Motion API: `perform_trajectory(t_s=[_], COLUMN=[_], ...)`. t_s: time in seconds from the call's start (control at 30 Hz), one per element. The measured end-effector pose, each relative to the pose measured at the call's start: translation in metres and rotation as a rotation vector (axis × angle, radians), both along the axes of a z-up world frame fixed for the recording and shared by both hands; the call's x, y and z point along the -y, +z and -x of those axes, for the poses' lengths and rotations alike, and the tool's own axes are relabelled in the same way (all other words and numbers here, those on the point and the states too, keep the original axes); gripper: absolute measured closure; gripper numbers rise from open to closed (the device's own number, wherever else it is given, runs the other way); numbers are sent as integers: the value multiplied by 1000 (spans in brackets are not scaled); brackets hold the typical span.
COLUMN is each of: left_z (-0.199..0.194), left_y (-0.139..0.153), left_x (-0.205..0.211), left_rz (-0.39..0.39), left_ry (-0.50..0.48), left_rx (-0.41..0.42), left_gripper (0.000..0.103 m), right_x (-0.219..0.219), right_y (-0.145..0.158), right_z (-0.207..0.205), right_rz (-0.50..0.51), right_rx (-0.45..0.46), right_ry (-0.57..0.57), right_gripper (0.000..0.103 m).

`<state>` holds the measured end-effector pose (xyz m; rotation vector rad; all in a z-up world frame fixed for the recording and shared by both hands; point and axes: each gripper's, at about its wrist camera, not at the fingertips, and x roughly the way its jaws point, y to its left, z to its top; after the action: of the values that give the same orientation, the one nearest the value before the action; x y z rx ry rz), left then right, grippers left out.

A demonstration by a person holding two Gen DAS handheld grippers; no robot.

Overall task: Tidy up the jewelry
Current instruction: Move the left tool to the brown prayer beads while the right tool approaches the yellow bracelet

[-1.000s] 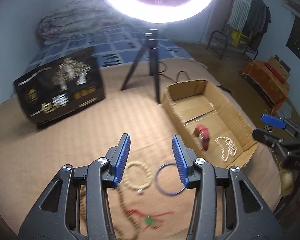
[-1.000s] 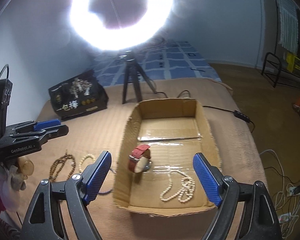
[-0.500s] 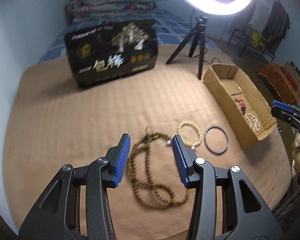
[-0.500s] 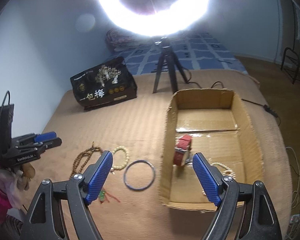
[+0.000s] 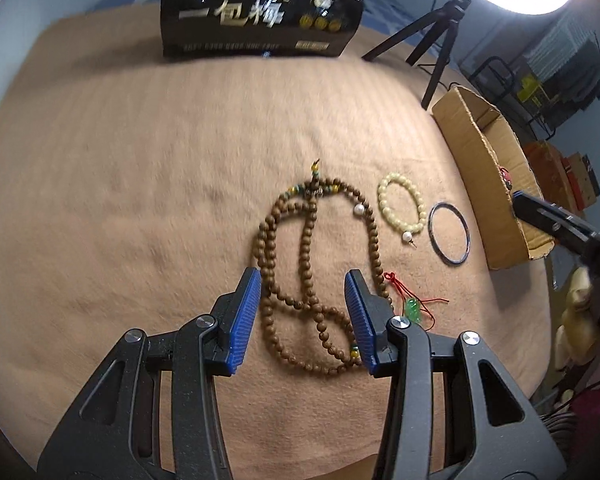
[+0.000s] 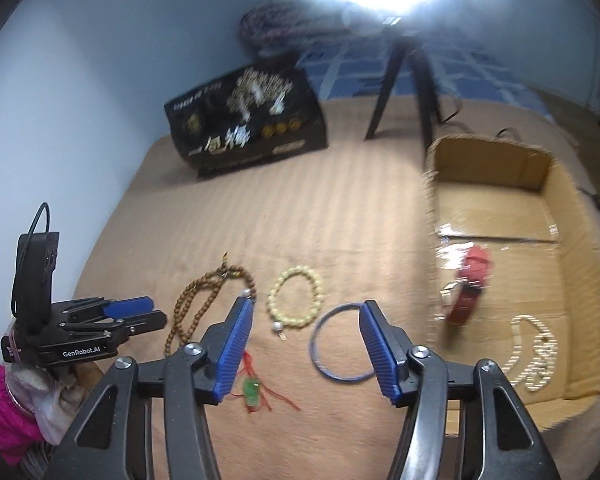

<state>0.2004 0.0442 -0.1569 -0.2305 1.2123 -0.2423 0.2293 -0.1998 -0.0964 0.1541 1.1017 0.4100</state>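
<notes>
Left wrist view: the left gripper (image 5: 304, 312) hangs with jaws apart over the brown bead necklace (image 5: 312, 260), gripping nothing. Cream bracelet (image 5: 402, 208) and dark bangle (image 5: 449, 233) lie at two o'clock. Right gripper (image 6: 306, 350) jaws are closing, empty, above the bangle; cardboard box (image 6: 540, 424) at three o'clock.

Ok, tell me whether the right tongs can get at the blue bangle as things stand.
Probably yes. The right tongs are closing with nothing gripped, and the blue bangle lies flat on the tan blanket just ahead between their tips. The cream bead bracelet and cardboard box sit clear to either side.
</notes>
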Motion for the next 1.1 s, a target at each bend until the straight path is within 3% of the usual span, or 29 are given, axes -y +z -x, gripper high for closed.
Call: perform_trajectory(t_s=[0.2, 0.47, 0.57, 0.93, 1.1], left_z=[-4, -14, -17, -24, -30], left_y=[-10, -23, -28, -37, -37], left_x=[-6, -23, -20, 11, 20], left_rz=[28, 105, 88, -12, 40], left_ry=[29, 112, 117, 81, 82], left_rx=[-39, -102, -114, -95, -104], left_gripper=[59, 58, 49, 48, 46], right_x=[-18, -20, -21, -23, -26], right_y=[-29, -46, -53, -67, -69], right_z=[-20, -41, -45, -57, -59], right_rz=[55, 66, 78, 100, 98], right_rx=[-73, -111, -121, -137, -142], right_ry=[24, -9, -17, -30, -31], right_gripper=[59, 65, 65, 68, 68])
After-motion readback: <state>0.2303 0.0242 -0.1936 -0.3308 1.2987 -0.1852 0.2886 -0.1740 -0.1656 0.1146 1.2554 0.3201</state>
